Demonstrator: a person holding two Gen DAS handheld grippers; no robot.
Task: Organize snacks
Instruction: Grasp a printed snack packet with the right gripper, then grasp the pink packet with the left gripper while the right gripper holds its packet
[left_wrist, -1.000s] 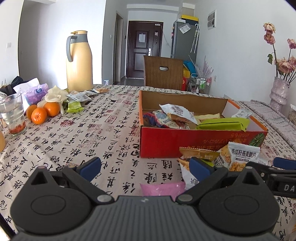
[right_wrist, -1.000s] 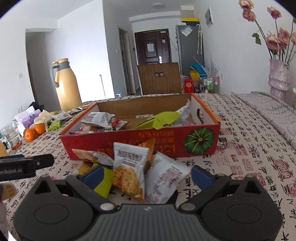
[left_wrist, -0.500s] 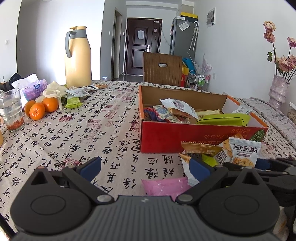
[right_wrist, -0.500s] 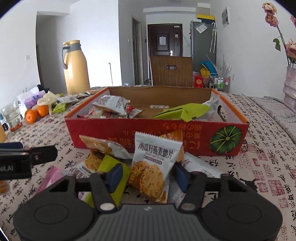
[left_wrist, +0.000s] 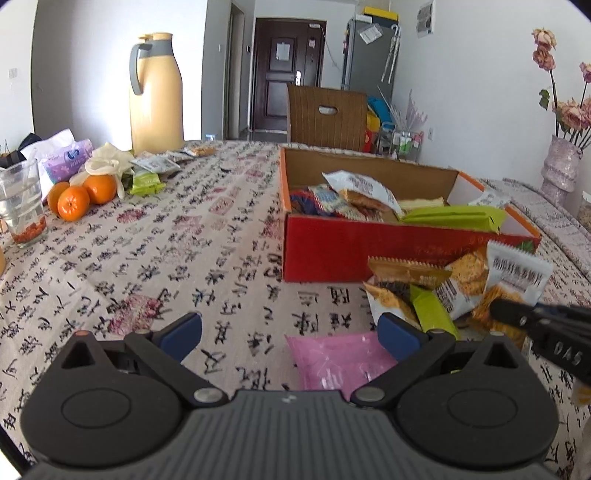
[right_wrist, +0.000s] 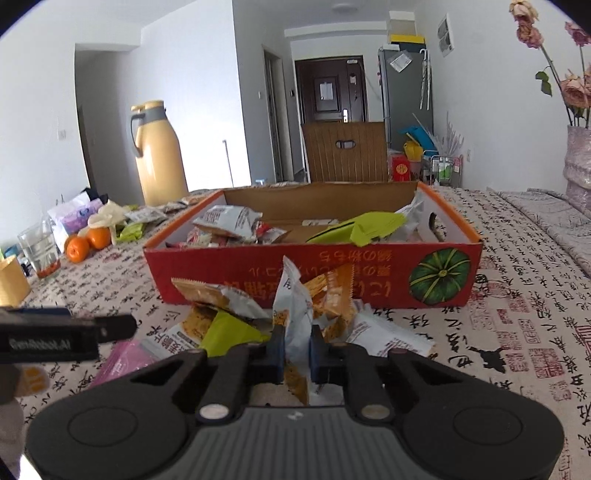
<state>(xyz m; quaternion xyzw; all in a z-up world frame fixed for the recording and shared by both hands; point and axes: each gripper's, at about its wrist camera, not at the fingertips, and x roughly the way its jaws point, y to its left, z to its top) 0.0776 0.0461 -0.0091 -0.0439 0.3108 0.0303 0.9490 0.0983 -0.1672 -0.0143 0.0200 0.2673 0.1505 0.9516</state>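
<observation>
A red cardboard box (right_wrist: 240, 273) (left_wrist: 332, 251) sits on the patterned tablecloth with several snack packets inside. A loose pile of packets lies against its near wall. From that pile a white cracker packet (right_wrist: 293, 314) (left_wrist: 517, 273) stands creased between the blue pads of my right gripper (right_wrist: 295, 343). The jaws are closing and pinch it. Beside it lie a green packet (right_wrist: 229, 332) and a brown packet (right_wrist: 207, 291). My left gripper (left_wrist: 290, 328) is open just above the cloth, left of the pile. A pink packet (left_wrist: 340, 358) lies by its right finger.
A tan thermos jug (left_wrist: 157, 92), oranges (left_wrist: 74, 201), a water glass (left_wrist: 22, 201) and small packets stand at the far left. A flower vase (left_wrist: 559, 166) is at the far right. A wooden chair (left_wrist: 327, 118) stands behind the table.
The right gripper's jaws went from wide open to pinched on the white cracker packet, which now stands folded between the pads. The left gripper stayed open and kept its place.
</observation>
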